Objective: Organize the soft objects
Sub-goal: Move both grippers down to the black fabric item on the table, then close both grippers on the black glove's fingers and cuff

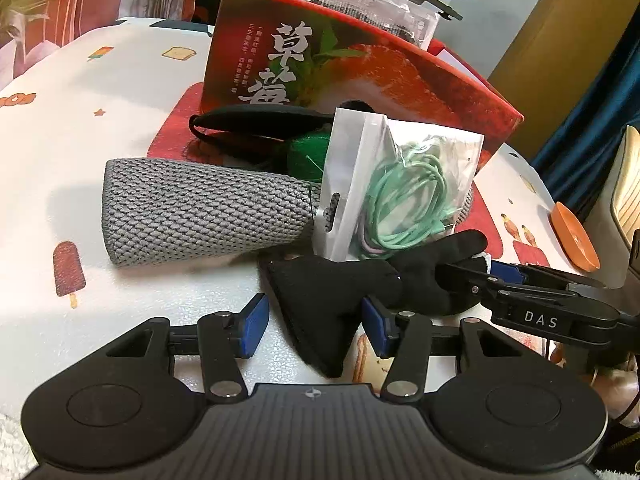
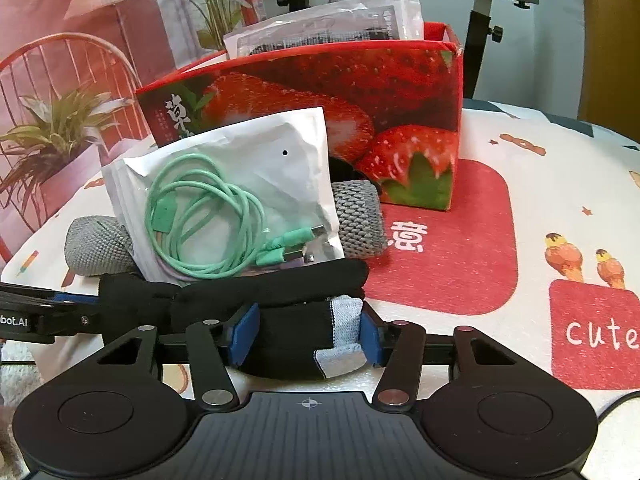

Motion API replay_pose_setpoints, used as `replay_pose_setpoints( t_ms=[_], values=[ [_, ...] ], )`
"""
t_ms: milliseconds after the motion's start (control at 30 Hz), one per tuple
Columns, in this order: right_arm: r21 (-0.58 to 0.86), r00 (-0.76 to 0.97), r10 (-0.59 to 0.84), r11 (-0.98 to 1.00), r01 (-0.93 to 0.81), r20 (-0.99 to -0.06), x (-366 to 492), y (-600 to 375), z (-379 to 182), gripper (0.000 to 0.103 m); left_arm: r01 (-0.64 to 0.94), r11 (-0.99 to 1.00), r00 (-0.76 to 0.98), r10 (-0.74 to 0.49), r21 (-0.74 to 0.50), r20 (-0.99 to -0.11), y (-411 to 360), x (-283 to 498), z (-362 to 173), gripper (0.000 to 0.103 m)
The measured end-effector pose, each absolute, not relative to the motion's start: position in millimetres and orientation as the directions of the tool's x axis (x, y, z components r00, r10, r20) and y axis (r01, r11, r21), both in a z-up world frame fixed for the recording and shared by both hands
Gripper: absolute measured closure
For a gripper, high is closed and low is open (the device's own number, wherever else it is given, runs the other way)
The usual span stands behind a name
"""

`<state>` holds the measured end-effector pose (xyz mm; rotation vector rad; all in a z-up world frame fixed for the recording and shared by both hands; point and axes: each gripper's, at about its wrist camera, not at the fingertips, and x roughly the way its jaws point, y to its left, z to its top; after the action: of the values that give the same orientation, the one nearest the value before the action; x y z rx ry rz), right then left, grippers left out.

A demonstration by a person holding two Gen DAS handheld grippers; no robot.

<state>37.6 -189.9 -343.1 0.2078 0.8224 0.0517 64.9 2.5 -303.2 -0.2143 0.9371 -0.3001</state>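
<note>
A black glove [image 1: 336, 300] lies on the table in front of a red strawberry box [image 1: 360, 76]. My left gripper [image 1: 316, 328] is open, its pads on either side of the glove's wrist end. My right gripper [image 2: 306, 334] has its pads against the sides of the glove's cuff [image 2: 296, 332], which has a grey patch; it also shows in the left wrist view [image 1: 496, 280]. A grey knitted pouch [image 1: 200, 212], a white bag of green cable [image 1: 400, 196], a green ball [image 1: 308, 156] and a black strap [image 1: 256, 120] lie between glove and box.
The box [image 2: 360, 92] holds clear plastic packets [image 2: 332, 20]. An orange dish [image 1: 574, 236] sits at the table's right edge. The patterned tablecloth [image 2: 540, 200] stretches right of the box. Potted plants [image 2: 52, 132] and a red chair stand behind the table.
</note>
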Motion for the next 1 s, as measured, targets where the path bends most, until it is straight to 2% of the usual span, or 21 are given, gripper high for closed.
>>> replay_pose_setpoints(
  t_ms=[267,367,433,467,1000],
  values=[
    [0.210,0.680,0.139,0.977,0.022,-0.719,36,-190,-342,0.059,0.144,0.932,0.558,-0.355,-0.333,-0.750,8,65,-304,0.052],
    [0.211,0.680,0.140,0.977,0.021,-0.719,36,-190,-343,0.059,0.161,0.937,0.552,-0.346,-0.310,-0.759,2,64,-304,0.071],
    [0.209,0.680,0.140,0.978,0.020,-0.719,36,-189,-343,0.059,0.167,0.940,0.555,-0.339,-0.298,-0.760,1,64,-304,0.075],
    [0.210,0.680,0.140,0.978,0.020,-0.720,36,-189,-343,0.059,0.172,0.937,0.552,-0.348,-0.304,-0.758,2,64,-304,0.087],
    [0.285,0.670,0.175,0.957,0.057,-0.721,32,-203,-341,0.060,0.153,0.936,0.548,-0.348,-0.318,-0.761,6,64,-305,0.088]
  ],
)
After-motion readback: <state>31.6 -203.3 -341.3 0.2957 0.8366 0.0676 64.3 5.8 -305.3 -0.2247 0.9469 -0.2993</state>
